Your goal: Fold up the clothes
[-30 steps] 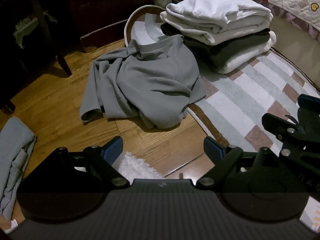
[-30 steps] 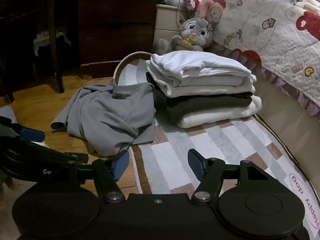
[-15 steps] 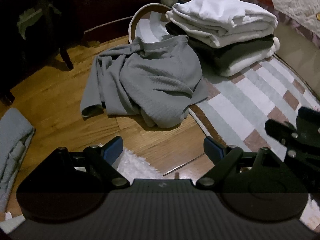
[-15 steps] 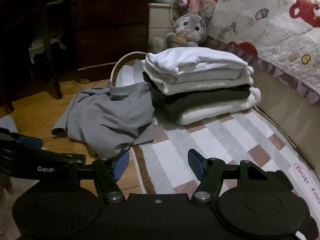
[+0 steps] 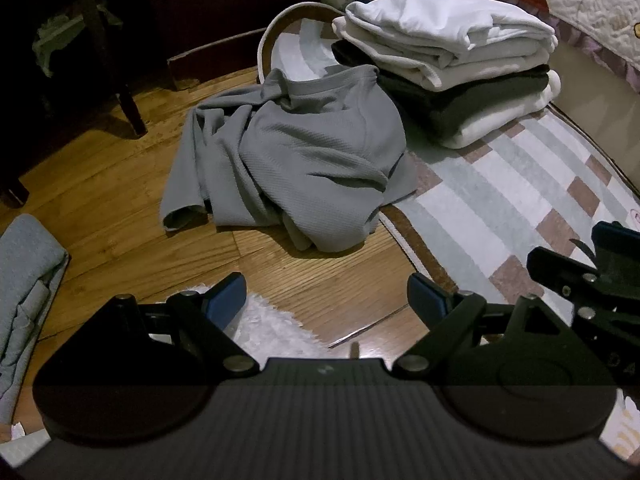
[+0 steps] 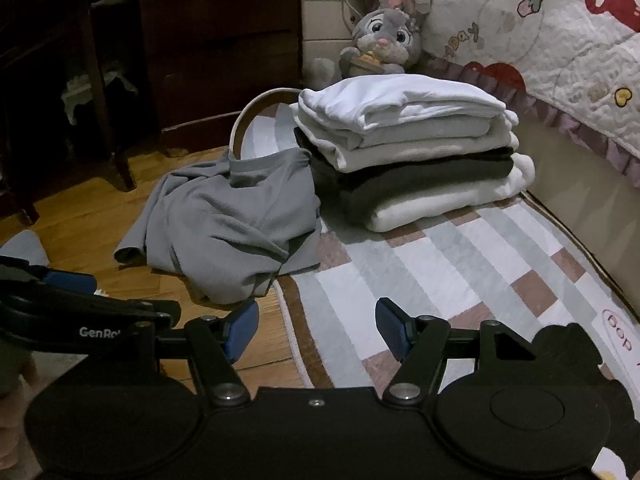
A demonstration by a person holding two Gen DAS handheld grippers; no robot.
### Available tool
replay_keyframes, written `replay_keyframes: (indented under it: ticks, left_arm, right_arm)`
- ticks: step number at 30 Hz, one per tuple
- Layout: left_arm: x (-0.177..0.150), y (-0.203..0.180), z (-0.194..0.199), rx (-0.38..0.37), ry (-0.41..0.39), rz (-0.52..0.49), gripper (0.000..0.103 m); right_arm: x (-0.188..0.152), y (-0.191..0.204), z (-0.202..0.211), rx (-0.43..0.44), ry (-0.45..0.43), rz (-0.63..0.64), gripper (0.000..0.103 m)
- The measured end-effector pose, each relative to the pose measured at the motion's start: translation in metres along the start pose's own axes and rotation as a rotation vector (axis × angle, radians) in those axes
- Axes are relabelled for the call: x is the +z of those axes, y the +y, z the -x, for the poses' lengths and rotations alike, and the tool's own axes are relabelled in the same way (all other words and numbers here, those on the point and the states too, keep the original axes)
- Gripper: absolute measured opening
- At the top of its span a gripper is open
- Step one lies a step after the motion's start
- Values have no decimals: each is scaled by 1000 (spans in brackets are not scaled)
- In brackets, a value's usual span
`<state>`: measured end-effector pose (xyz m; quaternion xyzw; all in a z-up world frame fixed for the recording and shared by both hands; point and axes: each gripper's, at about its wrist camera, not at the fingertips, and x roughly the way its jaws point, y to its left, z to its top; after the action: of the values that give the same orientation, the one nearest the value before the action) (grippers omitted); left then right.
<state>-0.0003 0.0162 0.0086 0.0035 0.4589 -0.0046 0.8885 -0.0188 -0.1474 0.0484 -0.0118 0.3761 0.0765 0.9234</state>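
2 grippers, left gripper and right gripper, are hovering with jaws spread and empty short of the crumpled grey shirt lying half on the striped rug beside the folded stack, so picking up and spreading it is likely coming next

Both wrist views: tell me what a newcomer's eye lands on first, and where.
The crumpled grey shirt draws the eye first, heaped half on the wooden floor, half on the striped rug. Right beside it on the rug stands a neat stack of folded clothes, white over dark. Behind the stack, a plush rabbit sits against the bed's quilt.
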Motion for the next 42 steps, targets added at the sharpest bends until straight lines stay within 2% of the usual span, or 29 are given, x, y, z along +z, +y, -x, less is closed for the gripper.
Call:
replay_keyframes:
  ticks: [10, 14, 18, 22, 23, 25, 26, 27, 30, 32, 33, 34, 35, 36, 40, 42]
  left_arm:
    - [8, 24, -2, -20, -49, 97, 86]
    - [18, 61, 1, -23, -83, 183, 80]
    - [33, 103, -8, -26, -90, 247, 74]
    - [51, 137, -38, 3, -68, 248, 70]
    - [55, 145, -48, 4, -60, 249, 67]
    - [62, 156, -68, -14, -39, 252, 65]
    - [65, 160, -78, -25, -25, 254, 65]
    - [68, 164, -88, -35, -9, 257, 64]
    - [79, 167, -118, -40, 21, 245, 64]
    - [85, 168, -138, -19, 24, 247, 64]
    - [88, 169, -147, 6, 17, 244, 65]
    - [91, 169, -154, 40, 5, 239, 65]
    - [93, 169, -161, 73, -7, 233, 66]
    - [96, 170, -167, 104, -21, 228, 66]
    - [108, 190, -187, 149, -57, 264, 66]
    - [112, 198, -195, 127, -35, 277, 67]
  right_arm:
    - [8, -11, 14, 120, -106, -87, 70]
    - [10, -16, 18, 174, -144, -129, 70]
    - [7, -23, -1, 265, -90, -239, 70]
    - [2, -22, -23, 317, -53, -288, 49]
    - [1, -19, -27, 323, -54, -274, 38]
    - [1, -10, -35, 337, -66, -220, 23]
    - [1, -3, -38, 335, -80, -177, 17]
    - [2, 3, -40, 333, -95, -133, 16]
    - [9, 24, -47, 308, -169, 10, 16]
    - [19, 29, -53, 294, -189, 47, 20]
    - [24, 28, -59, 282, -193, 31, 24]
    - [29, 25, -66, 283, -175, -3, 37]
    - [34, 22, -74, 287, -154, -37, 55]
    - [37, 17, -83, 300, -128, -74, 61]
    - [48, -1, -119, 352, -20, -220, 63]
    - [54, -10, -138, 377, 34, -293, 63]
